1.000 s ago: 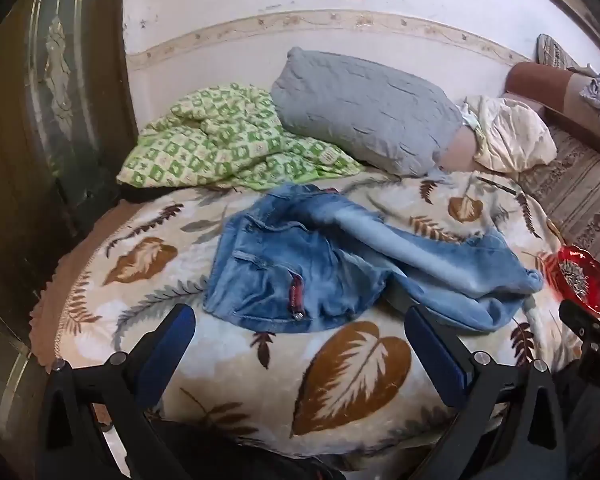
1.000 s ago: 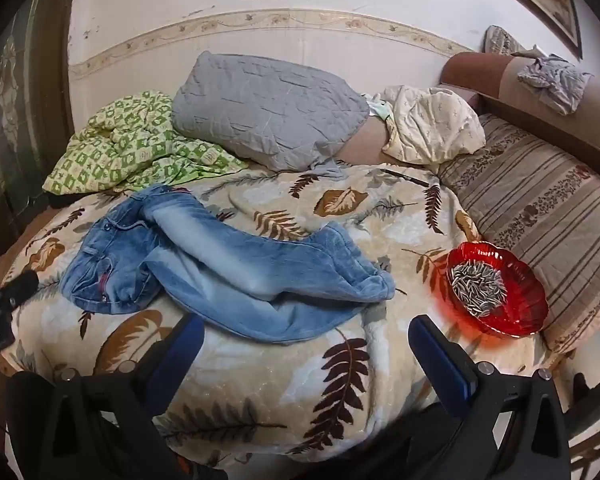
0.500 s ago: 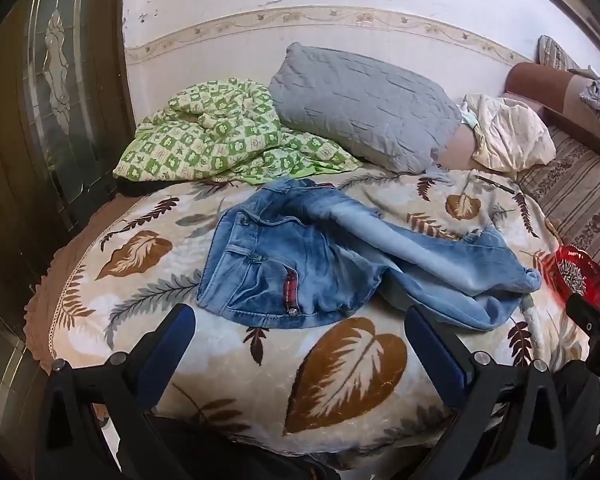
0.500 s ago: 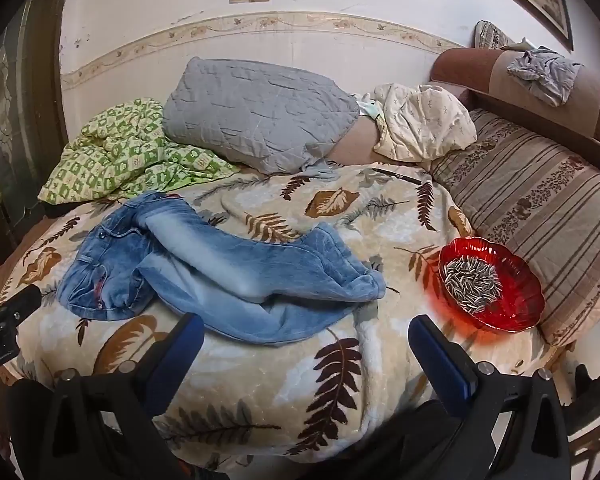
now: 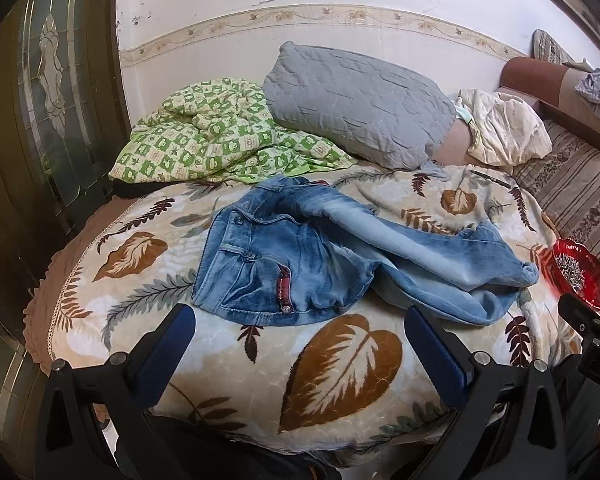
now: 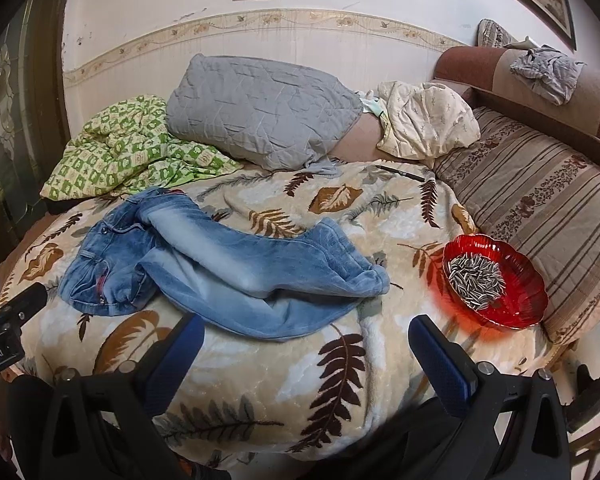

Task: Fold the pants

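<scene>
Crumpled blue jeans [image 5: 332, 260] lie on a leaf-patterned blanket [image 5: 340, 364], waistband to the left and legs bunched to the right. They also show in the right wrist view [image 6: 228, 268]. My left gripper [image 5: 300, 328] is open and empty, just short of the waistband's near edge. My right gripper [image 6: 306, 338] is open and empty, just short of the near edge of the legs. Neither touches the jeans.
A red glass bowl of sunflower seeds [image 6: 496, 280] sits right of the jeans. A grey pillow [image 6: 260, 112], green checked quilt [image 6: 132, 156] and cream bundle [image 6: 424, 124] lie behind. A striped cushion [image 6: 540, 216] is at right, a pen [image 6: 400, 173] behind, a dark door [image 5: 40, 140] at left.
Both grippers have drifted a little over the bed; the jeans sit slightly higher in both views. Both stay open and the jeans have not moved.
</scene>
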`<state>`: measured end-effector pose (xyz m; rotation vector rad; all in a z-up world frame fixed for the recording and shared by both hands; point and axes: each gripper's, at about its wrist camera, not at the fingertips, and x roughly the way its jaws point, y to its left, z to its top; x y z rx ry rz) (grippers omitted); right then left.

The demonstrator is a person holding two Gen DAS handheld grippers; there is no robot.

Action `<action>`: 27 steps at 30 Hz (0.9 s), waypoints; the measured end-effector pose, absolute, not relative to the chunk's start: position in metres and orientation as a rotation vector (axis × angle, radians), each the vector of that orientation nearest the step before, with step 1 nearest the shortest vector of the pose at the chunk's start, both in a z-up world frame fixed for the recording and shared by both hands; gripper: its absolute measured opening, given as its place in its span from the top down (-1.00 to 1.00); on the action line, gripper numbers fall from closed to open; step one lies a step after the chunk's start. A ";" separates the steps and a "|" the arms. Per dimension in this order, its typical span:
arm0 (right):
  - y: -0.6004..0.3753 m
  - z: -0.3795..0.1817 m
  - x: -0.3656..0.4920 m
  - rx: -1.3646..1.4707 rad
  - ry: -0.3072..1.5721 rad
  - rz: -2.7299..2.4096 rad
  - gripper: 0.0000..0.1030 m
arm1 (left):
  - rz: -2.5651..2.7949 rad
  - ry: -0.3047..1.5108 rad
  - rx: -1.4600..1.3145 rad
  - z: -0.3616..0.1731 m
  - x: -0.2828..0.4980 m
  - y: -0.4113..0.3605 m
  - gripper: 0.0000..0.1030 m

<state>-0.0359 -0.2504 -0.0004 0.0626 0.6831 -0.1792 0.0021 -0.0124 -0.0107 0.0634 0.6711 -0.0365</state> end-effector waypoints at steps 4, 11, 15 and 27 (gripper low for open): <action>-0.250 0.000 -0.035 0.063 0.685 -0.178 -1.00 | -0.039 0.672 0.065 -0.011 0.002 -0.012 -1.00; -0.249 -0.001 -0.035 0.063 0.687 -0.177 -1.00 | -0.039 0.670 0.066 -0.012 0.001 -0.012 -1.00; -0.249 -0.001 -0.035 0.063 0.688 -0.177 -1.00 | -0.041 0.671 0.068 -0.013 0.001 -0.012 -1.00; -0.249 -0.003 -0.034 0.066 0.691 -0.173 -1.00 | -0.042 0.676 0.073 -0.015 0.001 -0.011 -1.00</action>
